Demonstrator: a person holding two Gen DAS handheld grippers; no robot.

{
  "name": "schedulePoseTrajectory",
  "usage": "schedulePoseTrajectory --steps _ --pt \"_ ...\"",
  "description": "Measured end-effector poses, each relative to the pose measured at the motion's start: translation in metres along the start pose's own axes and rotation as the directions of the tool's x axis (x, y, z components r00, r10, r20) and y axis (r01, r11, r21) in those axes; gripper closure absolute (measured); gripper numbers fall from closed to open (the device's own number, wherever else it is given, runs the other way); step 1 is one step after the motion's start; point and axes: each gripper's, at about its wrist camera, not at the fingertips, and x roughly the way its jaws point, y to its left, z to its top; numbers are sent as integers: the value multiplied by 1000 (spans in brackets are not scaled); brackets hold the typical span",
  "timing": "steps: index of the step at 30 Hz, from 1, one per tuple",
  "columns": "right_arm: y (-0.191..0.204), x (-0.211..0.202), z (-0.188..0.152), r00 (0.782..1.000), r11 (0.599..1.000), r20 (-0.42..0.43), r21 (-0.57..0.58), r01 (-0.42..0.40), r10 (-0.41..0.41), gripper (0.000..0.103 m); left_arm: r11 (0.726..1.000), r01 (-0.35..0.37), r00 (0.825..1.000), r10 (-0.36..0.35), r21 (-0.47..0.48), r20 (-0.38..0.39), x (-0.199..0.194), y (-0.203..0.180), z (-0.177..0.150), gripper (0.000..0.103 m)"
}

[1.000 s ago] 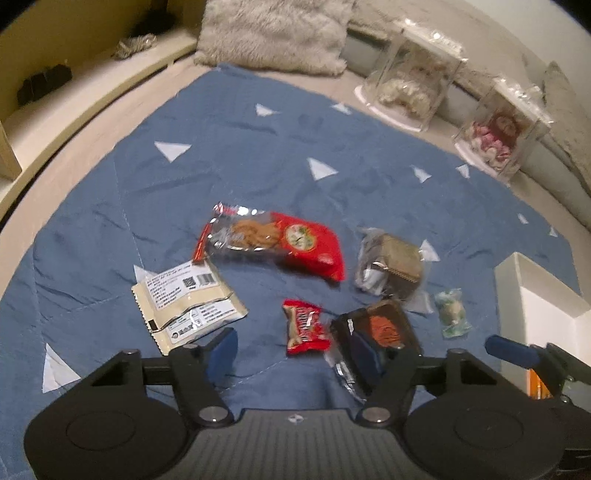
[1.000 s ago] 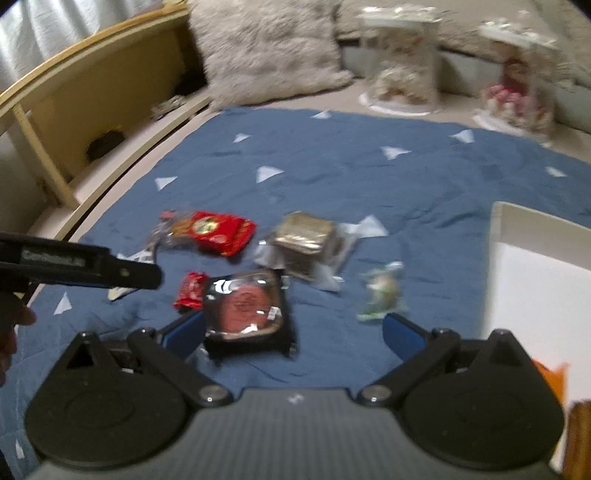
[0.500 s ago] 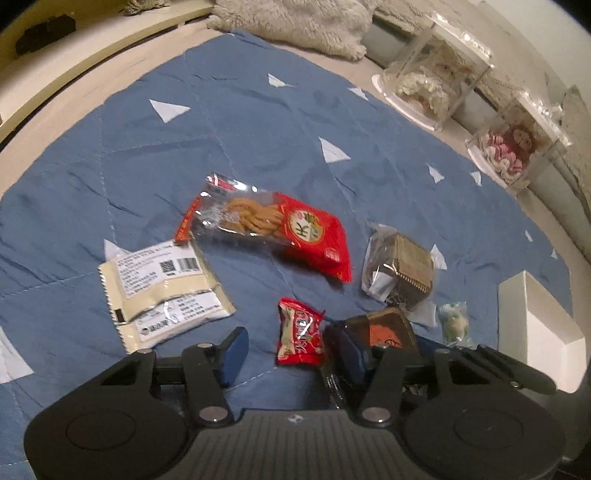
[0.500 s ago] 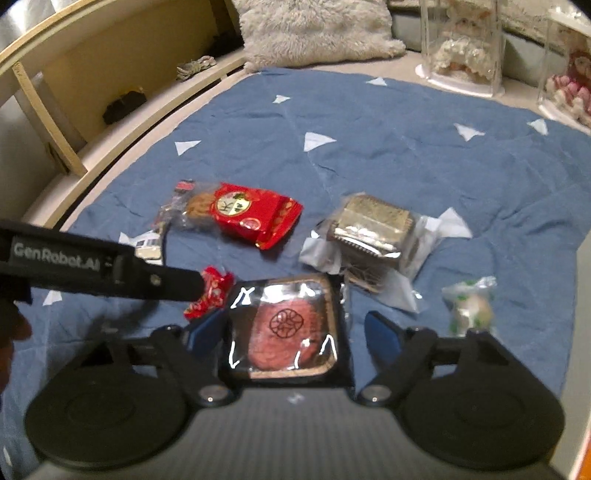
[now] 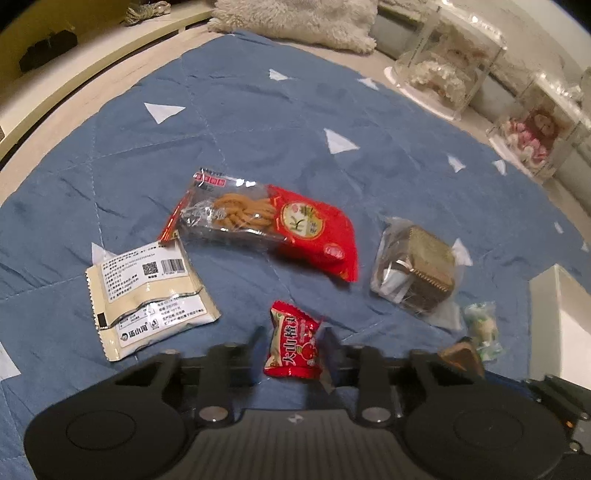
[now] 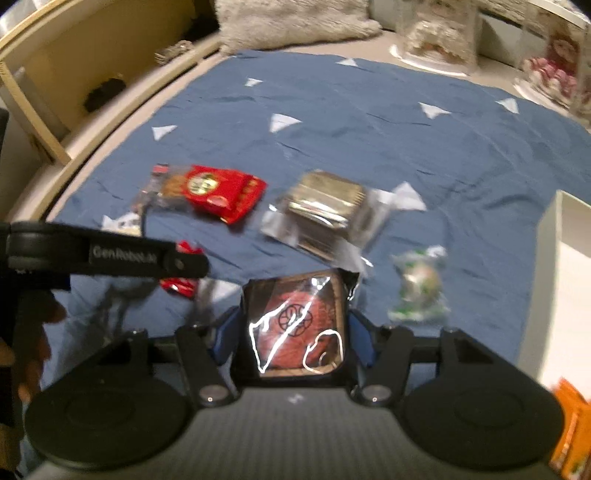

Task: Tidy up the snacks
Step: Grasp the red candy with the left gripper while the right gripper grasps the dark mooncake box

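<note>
My left gripper (image 5: 293, 341) is shut on a small red candy packet (image 5: 293, 345) low over the blue quilt (image 5: 258, 122). My right gripper (image 6: 293, 328) is shut on a dark square pastry pack (image 6: 297, 330) and holds it just above the quilt. On the quilt lie a long red cookie bag (image 5: 273, 225), a beige packet (image 5: 147, 295) with a barcode, a clear-wrapped brown cake (image 5: 417, 273) and a small green-white sweet (image 5: 482, 328). A white box (image 5: 561, 314) sits at the right edge; it also shows in the right wrist view (image 6: 561, 280).
A fluffy pillow (image 5: 299, 18) lies at the quilt's far edge. Two clear display cases (image 5: 447, 74) stand at the far right. A curved wooden shelf (image 6: 74, 92) runs along the left. An orange packet (image 6: 570, 428) lies in the white box.
My left gripper has moved forward and closed on the red candy packet. My right gripper has closed on the pastry pack and lifted it a little.
</note>
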Motion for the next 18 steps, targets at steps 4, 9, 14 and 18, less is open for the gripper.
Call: schedulePoseTrajectory --steps 4,9,14,18 --pt "-6 2 -5 1000 1000 -4 30 8 -8 28 999 -10 1000 10 31 2 -1 -7 0 74" --pt "1 10 -2 999 999 -22 29 39 -38 24 999 -2 1000 2 37 3 -5 -6 0 74" --pt "6 13 -2 998 998 -14 15 65 -65 32 1000 -5 1000 5 25 10 -14 -1 -1 74" --pt "2 0 -3 995 995 18 35 94 -94 33 1000 10 999 -11 22 33 -29 -3 -3 74"
